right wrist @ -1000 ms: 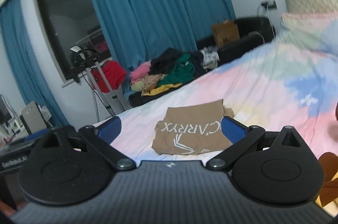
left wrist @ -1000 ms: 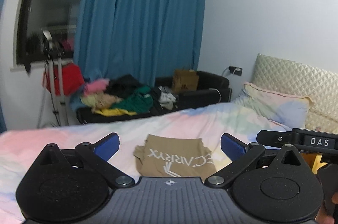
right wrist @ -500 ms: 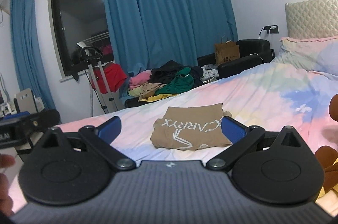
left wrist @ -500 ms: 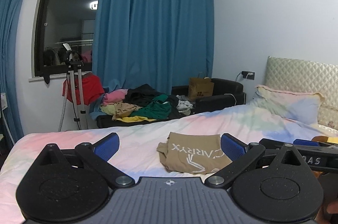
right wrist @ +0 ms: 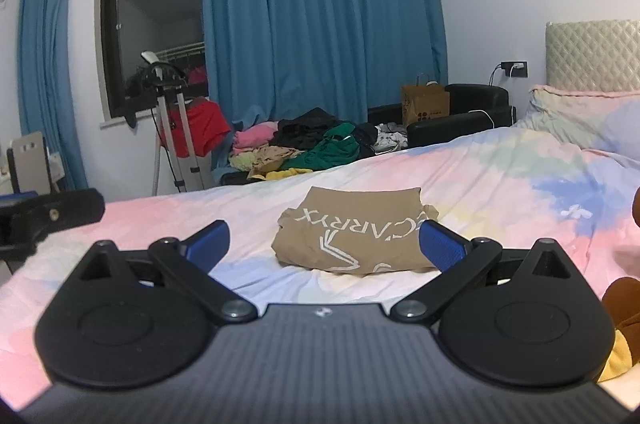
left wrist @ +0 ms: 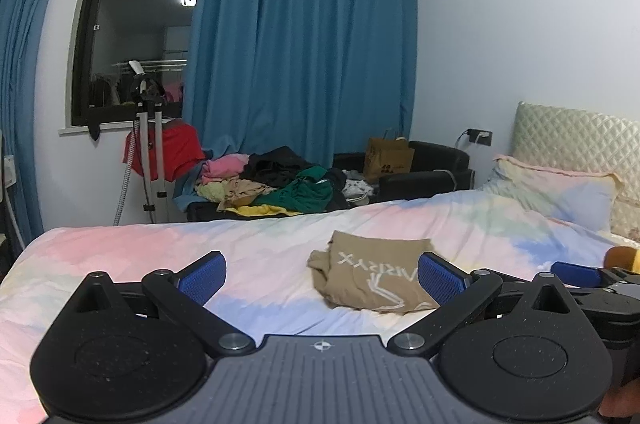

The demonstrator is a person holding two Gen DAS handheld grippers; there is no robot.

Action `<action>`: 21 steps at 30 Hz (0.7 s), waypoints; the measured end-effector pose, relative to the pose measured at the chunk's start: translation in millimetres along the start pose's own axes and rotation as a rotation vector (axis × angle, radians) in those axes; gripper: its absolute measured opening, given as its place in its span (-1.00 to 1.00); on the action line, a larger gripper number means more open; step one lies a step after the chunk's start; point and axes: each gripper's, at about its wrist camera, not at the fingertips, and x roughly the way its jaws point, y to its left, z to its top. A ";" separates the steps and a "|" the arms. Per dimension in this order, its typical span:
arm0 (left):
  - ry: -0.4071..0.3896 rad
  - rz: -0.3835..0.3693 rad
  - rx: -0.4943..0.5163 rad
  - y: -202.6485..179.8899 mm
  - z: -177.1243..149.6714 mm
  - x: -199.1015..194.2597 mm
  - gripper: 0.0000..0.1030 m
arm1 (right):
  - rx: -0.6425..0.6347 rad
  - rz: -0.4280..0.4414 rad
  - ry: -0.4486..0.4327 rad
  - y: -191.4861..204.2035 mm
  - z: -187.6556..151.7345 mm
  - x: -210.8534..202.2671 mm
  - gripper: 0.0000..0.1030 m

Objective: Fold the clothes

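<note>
A tan shirt with white lettering [left wrist: 372,274] lies folded into a small rectangle on the pastel bedspread [left wrist: 260,244]; it also shows in the right wrist view [right wrist: 352,236]. My left gripper [left wrist: 322,274] is open and empty, held above the bed's near side, short of the shirt. My right gripper [right wrist: 324,244] is open and empty too, just in front of the shirt. The right gripper shows at the right edge of the left wrist view [left wrist: 592,284], and the left gripper at the left edge of the right wrist view [right wrist: 48,212].
A heap of unfolded clothes [left wrist: 276,184] lies on a black sofa beyond the bed, with a paper bag [left wrist: 390,160] beside it. A tripod stand [left wrist: 150,144] with a red garment is by the window. Pillows [left wrist: 560,192] and headboard are at right. A brown plush toy [right wrist: 624,300] lies at near right.
Both grippers have risen and pulled back from the folded shirt, levelling out. The shirt lies still on the bed. Both stay open.
</note>
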 end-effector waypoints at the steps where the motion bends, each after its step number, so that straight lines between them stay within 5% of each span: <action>1: 0.004 0.004 -0.003 1.4 -2.5 2.0 0.99 | -0.004 -0.002 0.003 0.9 -2.4 1.6 1.00; 21: 0.054 -0.008 -0.011 3.2 -21.2 24.5 0.99 | -0.014 -0.025 0.016 -1.0 -13.4 12.6 1.00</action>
